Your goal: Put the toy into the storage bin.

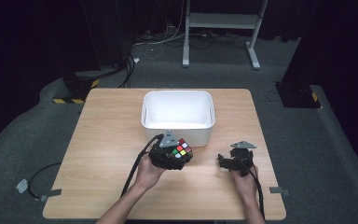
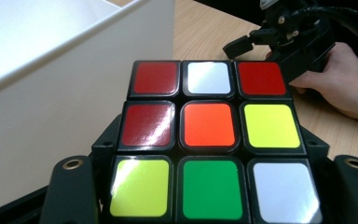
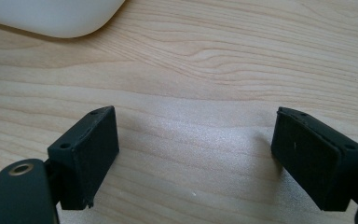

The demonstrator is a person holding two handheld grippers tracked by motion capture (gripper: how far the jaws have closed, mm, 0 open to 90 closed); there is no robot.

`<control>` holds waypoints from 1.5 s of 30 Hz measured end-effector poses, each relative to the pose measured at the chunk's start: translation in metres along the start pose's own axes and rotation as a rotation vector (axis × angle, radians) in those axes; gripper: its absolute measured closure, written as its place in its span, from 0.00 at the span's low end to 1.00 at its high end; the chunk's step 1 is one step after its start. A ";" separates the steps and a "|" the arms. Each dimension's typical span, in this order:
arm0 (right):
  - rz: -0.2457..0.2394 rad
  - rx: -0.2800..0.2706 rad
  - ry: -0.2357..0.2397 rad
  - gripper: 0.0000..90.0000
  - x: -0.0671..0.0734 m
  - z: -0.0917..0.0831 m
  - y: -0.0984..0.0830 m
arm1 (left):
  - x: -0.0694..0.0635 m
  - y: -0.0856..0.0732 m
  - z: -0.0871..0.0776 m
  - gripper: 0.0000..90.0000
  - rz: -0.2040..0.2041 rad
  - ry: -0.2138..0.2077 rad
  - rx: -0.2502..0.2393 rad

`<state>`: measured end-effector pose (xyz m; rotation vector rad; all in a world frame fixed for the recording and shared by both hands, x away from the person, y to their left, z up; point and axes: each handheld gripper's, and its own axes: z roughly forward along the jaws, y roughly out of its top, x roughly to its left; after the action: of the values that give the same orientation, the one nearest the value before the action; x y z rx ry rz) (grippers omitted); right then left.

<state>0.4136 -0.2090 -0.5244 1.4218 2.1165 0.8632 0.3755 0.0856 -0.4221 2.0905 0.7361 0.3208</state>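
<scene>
The left gripper (image 1: 179,156) is held above the wooden table (image 1: 107,140), just short of the near wall of the white bin (image 1: 177,122), toward the middle of the table's width. Its jaws are clamped on a puzzle cube (image 1: 182,150), which sits between them clear of the tabletop. In the left gripper view the cube (image 2: 212,140) shows a face of red, white, orange, yellow and green tiles, with the bin's white wall (image 2: 51,116) close on its left side.

The bin stands at the table's centre, nearer the far edge than the near one.

The right gripper (image 1: 224,162) is near the table's right edge, between the bin and the near edge, well apart from the cube. In the right gripper view its jaws stand wide apart over bare wood with nothing between them, and a corner of the bin (image 3: 56,16) lies beyond.
</scene>
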 end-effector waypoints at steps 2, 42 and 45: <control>0.000 0.000 0.000 0.16 0.000 0.000 0.000 | 0.000 0.006 -0.001 0.36 0.020 0.012 0.007; -0.004 0.000 0.005 0.16 0.001 0.000 0.000 | 0.024 0.064 -0.026 0.36 0.055 -0.043 0.001; -0.005 0.000 0.005 0.16 0.001 0.000 0.000 | 0.026 0.067 -0.029 0.36 0.053 -0.044 -0.005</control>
<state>0.4130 -0.2084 -0.5243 1.4156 2.1228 0.8658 0.4079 0.0910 -0.3520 2.1087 0.6545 0.3046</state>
